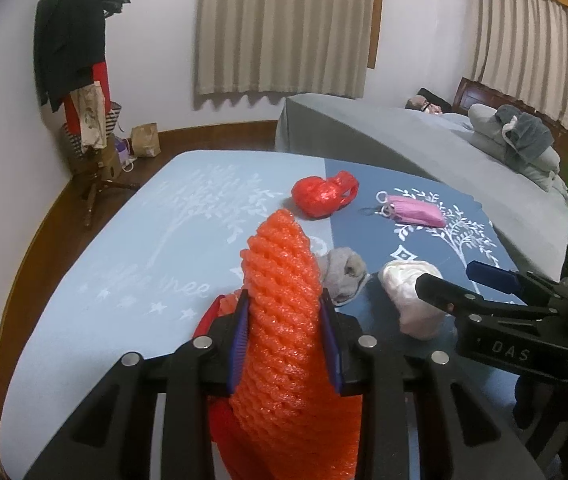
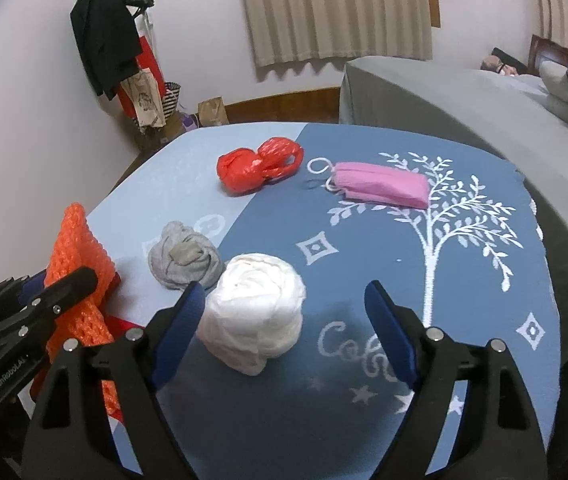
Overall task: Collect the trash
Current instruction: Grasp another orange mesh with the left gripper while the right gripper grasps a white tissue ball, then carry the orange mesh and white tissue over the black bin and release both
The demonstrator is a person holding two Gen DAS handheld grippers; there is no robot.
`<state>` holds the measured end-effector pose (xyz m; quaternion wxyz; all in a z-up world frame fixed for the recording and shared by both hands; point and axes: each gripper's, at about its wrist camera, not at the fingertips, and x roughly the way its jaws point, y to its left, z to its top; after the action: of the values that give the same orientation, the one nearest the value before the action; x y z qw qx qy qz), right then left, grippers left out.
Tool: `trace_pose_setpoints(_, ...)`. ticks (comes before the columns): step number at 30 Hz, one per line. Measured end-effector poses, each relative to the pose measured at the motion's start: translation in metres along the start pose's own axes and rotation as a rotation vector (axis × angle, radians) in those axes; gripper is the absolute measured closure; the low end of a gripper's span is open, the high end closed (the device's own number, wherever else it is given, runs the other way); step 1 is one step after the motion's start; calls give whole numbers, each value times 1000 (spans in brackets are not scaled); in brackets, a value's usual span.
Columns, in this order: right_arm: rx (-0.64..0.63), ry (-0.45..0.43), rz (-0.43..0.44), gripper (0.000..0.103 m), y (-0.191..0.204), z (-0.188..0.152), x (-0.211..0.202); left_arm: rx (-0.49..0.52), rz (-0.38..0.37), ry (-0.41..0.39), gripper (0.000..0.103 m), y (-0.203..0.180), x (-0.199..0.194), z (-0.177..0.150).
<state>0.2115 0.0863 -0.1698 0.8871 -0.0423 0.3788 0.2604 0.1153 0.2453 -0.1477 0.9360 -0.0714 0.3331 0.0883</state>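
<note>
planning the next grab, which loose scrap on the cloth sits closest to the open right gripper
The white crumpled wad, just ahead of the right gripper; the grey wad, red bag and pink mask lie farther.

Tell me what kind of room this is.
Most likely a bedroom: a bed with grey bedding and pillows, curtained windows, and a coat stand hung with clothes in the corner.

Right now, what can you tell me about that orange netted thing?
The orange foam net sleeve is soft, ribbed mesh packing, the kind wrapped around fruit. The left gripper pinches it between its blue pads, and it sticks up past them, bent and slightly crushed, above the light blue cloth.
</note>
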Motion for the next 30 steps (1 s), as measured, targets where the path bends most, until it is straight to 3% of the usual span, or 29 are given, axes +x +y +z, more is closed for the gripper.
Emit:
trace_pose_setpoints(4,-12,31,23,40,6,-1,11,-14,3,2,70,5,0,-1)
trace_pose_setpoints(6,-7,57,53,58,7,-3,16,-12,3,0,70,5,-1,0)
trace_pose_setpoints(9,-8,63,77,67,7,-4,15,-15,-2,-3,70,4,-3,1)
trace_pose_setpoints(18,11,10,74,71,-7,3,-16,-6,-33,-30,70,-7,-12,8)
trace_pose_setpoints(30,18,-78,2,71,-35,10,-74,39,-121,-87,70,-52,-28,31)
